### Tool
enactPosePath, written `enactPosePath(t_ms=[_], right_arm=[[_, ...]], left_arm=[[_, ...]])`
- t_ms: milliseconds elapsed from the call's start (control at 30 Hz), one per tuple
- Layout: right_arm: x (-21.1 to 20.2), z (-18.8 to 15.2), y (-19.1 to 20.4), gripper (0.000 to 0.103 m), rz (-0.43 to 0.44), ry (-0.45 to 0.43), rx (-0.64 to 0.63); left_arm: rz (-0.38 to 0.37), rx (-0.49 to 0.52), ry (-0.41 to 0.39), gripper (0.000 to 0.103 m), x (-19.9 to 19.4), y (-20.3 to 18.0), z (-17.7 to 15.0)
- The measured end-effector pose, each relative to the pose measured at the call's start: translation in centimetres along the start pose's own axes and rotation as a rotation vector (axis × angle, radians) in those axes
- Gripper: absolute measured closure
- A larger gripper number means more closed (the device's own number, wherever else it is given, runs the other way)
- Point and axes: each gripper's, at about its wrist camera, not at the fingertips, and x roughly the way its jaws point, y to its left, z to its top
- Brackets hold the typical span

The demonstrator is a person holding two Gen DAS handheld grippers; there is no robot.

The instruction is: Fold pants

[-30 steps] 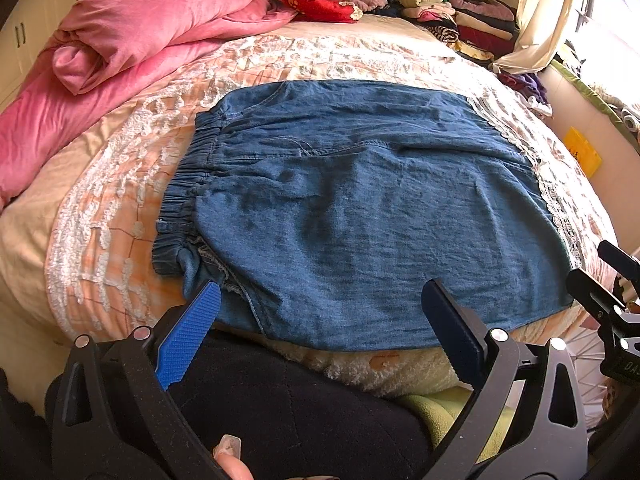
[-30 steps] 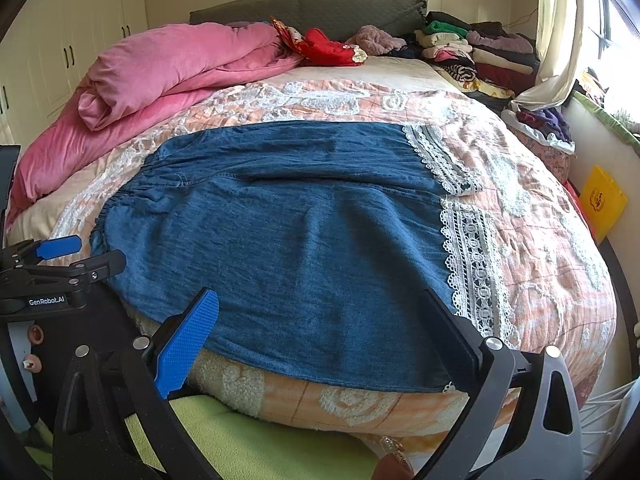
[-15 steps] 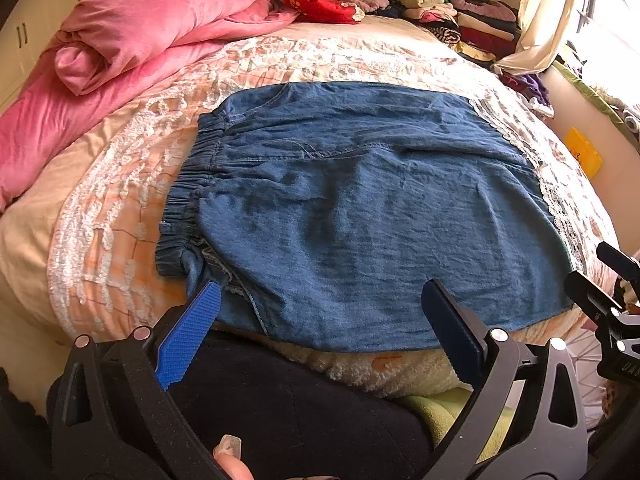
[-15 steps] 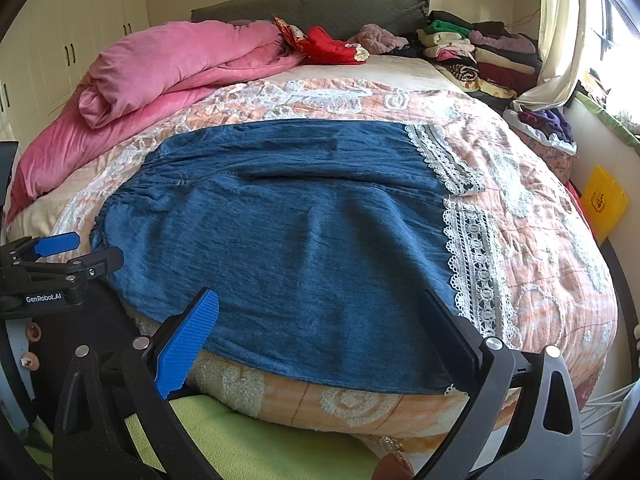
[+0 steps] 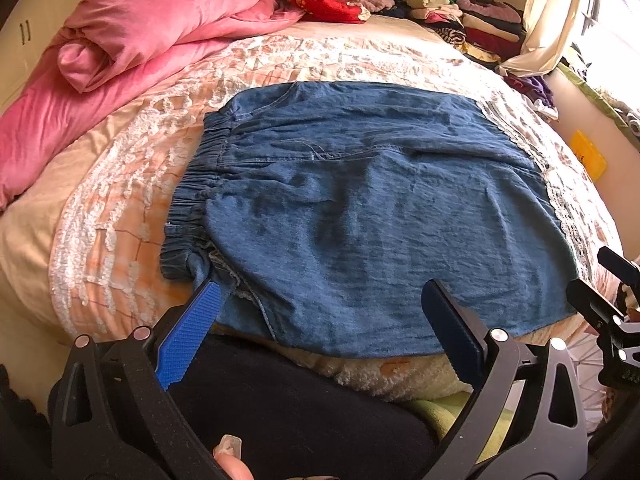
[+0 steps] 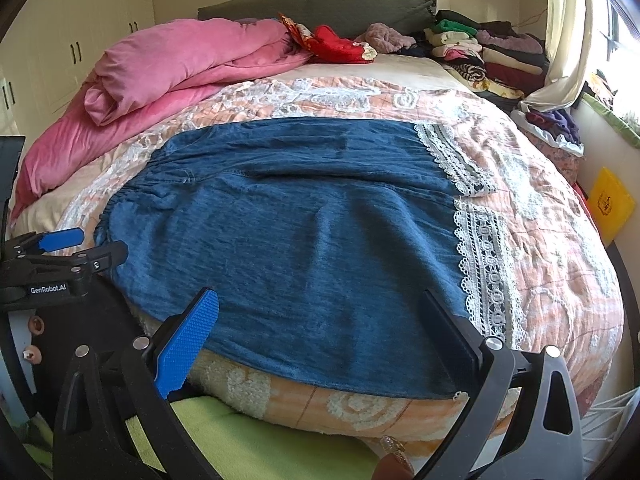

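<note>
Blue denim pants [image 5: 360, 208] lie flat across the bed, elastic waistband [image 5: 196, 188] to the left and lace-trimmed leg ends [image 6: 484, 256] to the right. The left gripper [image 5: 320, 300] stands open just above the pants' near edge, its blue pad close to the waistband corner. The right gripper [image 6: 320, 304] is open too, hovering over the near edge of the pants [image 6: 320, 248] toward the leg ends. Neither holds any cloth. The right gripper [image 5: 600, 300] shows at the edge of the left wrist view, and the left gripper [image 6: 80, 246] at the left of the right wrist view.
A peach quilt with white lace [image 6: 560, 240] covers the bed. A pink duvet [image 5: 140, 40] is heaped at the far left, stacked folded clothes [image 6: 480, 52] at the far right, a red garment [image 6: 336, 46] by the headboard. A yellow object [image 6: 610, 204] leans by the right wall.
Both grippers have shifted slightly toward the pants and the view has tilted down a little. The pants have not moved and both grippers stay open.
</note>
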Motion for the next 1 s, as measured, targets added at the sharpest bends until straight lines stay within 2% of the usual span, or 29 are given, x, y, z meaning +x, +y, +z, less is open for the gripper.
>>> enactPosePath(t_ms=[433, 633, 1000], right_arm=[[1.9, 1.8, 0.8, 0.004, 0.035, -0.007, -0.025], [3.3, 4.6, 0.9, 0.004, 0.030, -0.045, -0.058], [7.6, 9.8, 1.6, 0.004, 0.051, -0.030, -0.142]], left_arm=[[0.018, -0.010, 0.005, 0.009, 1.3, 0.7, 0.7], [0.030, -0.031, 0.008, 0.009, 2.2, 1.9, 2.0], [0.075, -0.121, 0.004, 0.009, 4.2, 6.7, 6.4]])
